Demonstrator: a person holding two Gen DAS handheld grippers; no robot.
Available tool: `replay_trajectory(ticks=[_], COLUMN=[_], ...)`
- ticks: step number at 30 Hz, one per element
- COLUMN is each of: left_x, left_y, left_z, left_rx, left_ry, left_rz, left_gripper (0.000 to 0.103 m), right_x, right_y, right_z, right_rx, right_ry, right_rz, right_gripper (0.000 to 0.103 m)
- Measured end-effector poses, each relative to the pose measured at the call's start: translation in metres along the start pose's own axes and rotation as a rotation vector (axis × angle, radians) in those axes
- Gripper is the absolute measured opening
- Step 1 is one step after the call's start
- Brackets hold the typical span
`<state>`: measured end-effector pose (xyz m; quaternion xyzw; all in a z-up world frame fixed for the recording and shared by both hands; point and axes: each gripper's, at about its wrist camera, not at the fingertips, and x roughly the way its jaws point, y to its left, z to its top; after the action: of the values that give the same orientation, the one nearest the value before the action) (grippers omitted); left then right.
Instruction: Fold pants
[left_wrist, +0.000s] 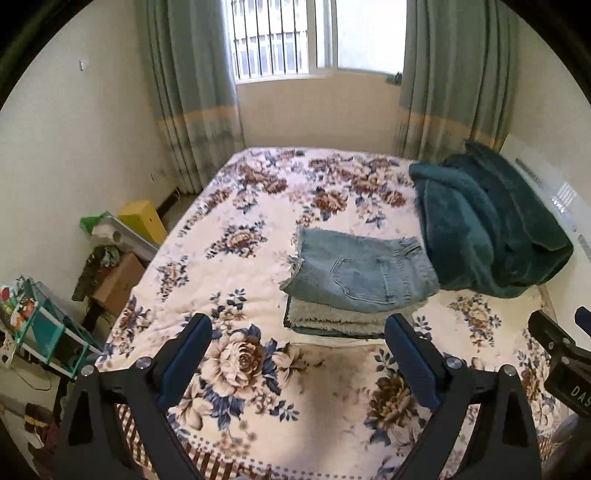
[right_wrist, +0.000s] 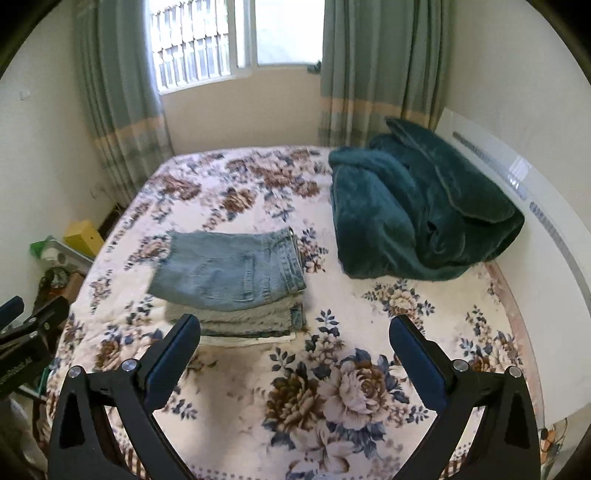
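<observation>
**Ana:** Both grippers sit nearest the lens. In the left wrist view the left gripper (left_wrist: 298, 326) has its jaws spread wide with nothing between them, hanging above the floral bedspread (left_wrist: 236, 373). In its own view the right gripper (right_wrist: 295, 326) is the same: jaws apart, empty.

**Ben:** And the pants?

**Ana:** The denim pants (left_wrist: 364, 273) lie at about one o'clock from the left gripper, folded into a compact rectangle with a back pocket facing up and a frayed hem at the left end. They top a small stack of folded clothes (left_wrist: 340, 319). From the right wrist view they sit at about eleven o'clock.

**Ben:** So the fold looks finished?

**Ana:** I judge it close to done. The rectangle is tidy, though its near left corner overhangs the layer beneath.

**Ben:** What could spoil it?

**Ana:** A jaw dropping low near the stack could catch that overhanging corner and drag the top layer open. Pinching only the denim might slide it off the fuzzy piece below, since the stack is loose and the bed is soft.

**Ben:** Anything else close by?

**Ana:** A dark green blanket (left_wrist: 487, 221) is heaped at two o'clock, just beside the waistband end. A sweep toward it could snag the plush fabric and tug it into the stack.
</observation>
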<state>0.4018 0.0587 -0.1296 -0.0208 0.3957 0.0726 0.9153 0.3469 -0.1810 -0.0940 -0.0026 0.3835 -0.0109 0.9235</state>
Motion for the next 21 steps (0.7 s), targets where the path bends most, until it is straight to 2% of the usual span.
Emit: replay_trajectory(ticks=[5, 10, 16, 21], left_x=[-0.067, -0.120, -0.153, -0.164], left_y=[0.009, 0.023, 0.032, 0.042], left_z=[-0.018, -0.034, -0.040, -0.049], left_rx=[-0.006, -0.007, 0.010, 0.011], left_ry=[-0.049, -0.095, -0.138, -0.156], left_rz=[-0.001, 0.002, -0.013, -0.026], left_gripper=[0.095, 0.095, 0.095, 0.095], right_x=[-0.084, -0.154, -0.223, -0.249], right_y=[0.004, 0.005, 0.010, 0.025], right_z=[-0.026, -0.048, -0.064, -0.067], right_rx=[-0.002, 0.002, 0.036, 0.012], right_ry=[-0.042, -0.083, -0.131, -0.167], right_rz=[0.027, 0.019, 0.004, -0.003], right_gripper=[0.103, 0.103, 0.103, 0.103])
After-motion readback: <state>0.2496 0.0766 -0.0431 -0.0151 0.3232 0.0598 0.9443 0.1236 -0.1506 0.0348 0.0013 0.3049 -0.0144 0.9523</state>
